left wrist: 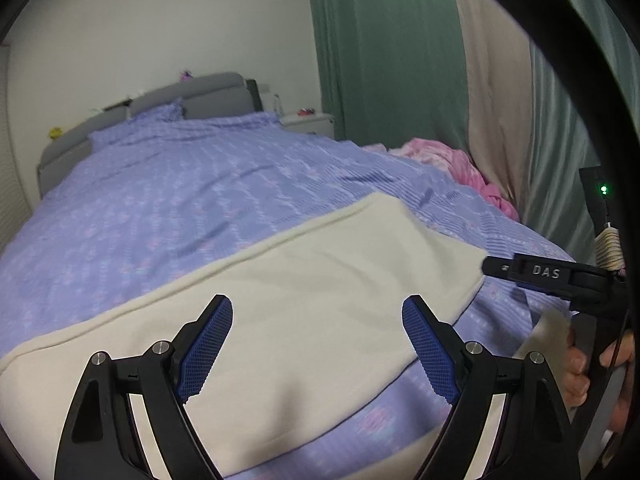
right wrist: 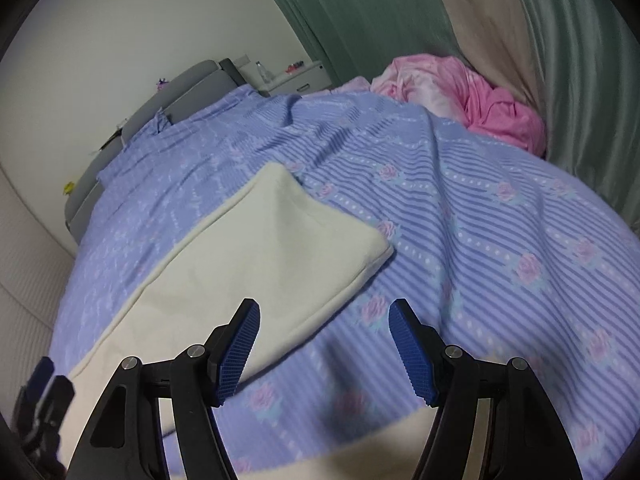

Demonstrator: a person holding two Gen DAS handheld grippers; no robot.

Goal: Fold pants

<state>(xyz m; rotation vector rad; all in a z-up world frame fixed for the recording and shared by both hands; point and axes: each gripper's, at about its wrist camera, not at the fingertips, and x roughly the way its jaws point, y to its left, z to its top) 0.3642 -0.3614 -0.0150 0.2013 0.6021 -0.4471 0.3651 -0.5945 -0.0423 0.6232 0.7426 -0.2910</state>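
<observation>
Pants (left wrist: 304,300), cream, lie flat across the near part of the bed w/ purple striped floral cover (left wrist: 192,184). Our left gripper (left wrist: 318,344) hangs over them, jaws wide apart, nothing held. Our right gripper (right wrist: 325,344) is likewise wide open & empty, over the pants' edge. Farther back: pink bedding (right wrist: 480,104), grey headboard (left wrist: 208,92), green curtain (left wrist: 384,48).

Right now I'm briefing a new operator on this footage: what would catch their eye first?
First, the cream pants spread flat across the near part of the bed, pale against the purple striped floral cover. Next, the crumpled pink bedding heaped at the far right by the green curtain. Both the left gripper and right gripper hover with open jaws, holding nothing.
</observation>
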